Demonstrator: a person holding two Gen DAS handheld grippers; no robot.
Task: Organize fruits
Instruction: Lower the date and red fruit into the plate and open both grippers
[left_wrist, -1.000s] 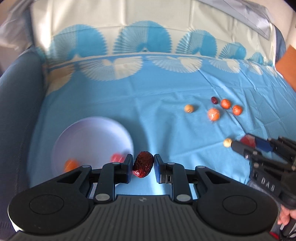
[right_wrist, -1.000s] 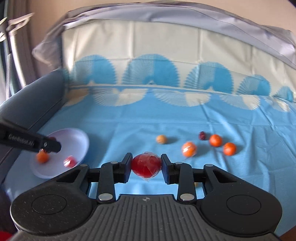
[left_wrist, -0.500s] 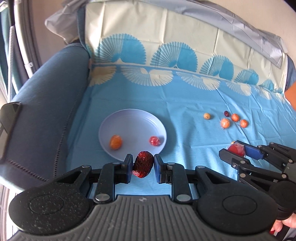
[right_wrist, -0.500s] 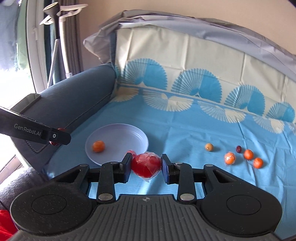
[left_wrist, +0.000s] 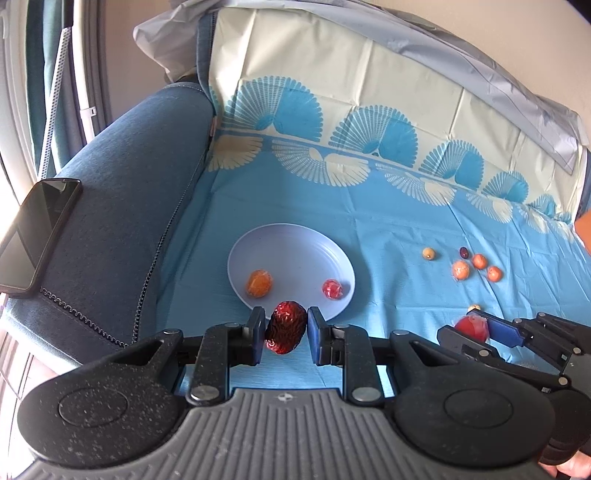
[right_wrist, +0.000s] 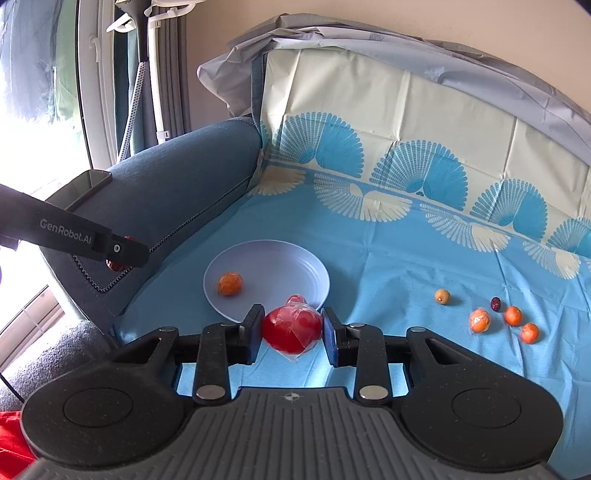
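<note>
My left gripper (left_wrist: 286, 330) is shut on a wrinkled dark red date (left_wrist: 286, 326), held just short of the near rim of a pale plate (left_wrist: 291, 243). An orange fruit (left_wrist: 259, 283) and a small wrapped red fruit (left_wrist: 332, 288) lie on the plate. My right gripper (right_wrist: 291, 330) is shut on a plastic-wrapped red fruit (right_wrist: 291, 328), also near the plate (right_wrist: 273, 258). In the left wrist view the right gripper (left_wrist: 476, 332) shows at the lower right with its red fruit (left_wrist: 471, 326). The left gripper's finger (right_wrist: 122, 251) crosses the right wrist view at the left.
Several small fruits lie loose on the blue cloth to the right: a tan one (right_wrist: 442, 296), a dark one (right_wrist: 495, 304) and orange ones (right_wrist: 480, 320). A blue sofa armrest (left_wrist: 122, 206) with a phone (left_wrist: 37, 232) on it rises at the left. The backrest is covered by patterned cloth.
Both grippers have pulled back and risen, so the plate and sofa arm now show fully. The date and the red fruit stay gripped.
</note>
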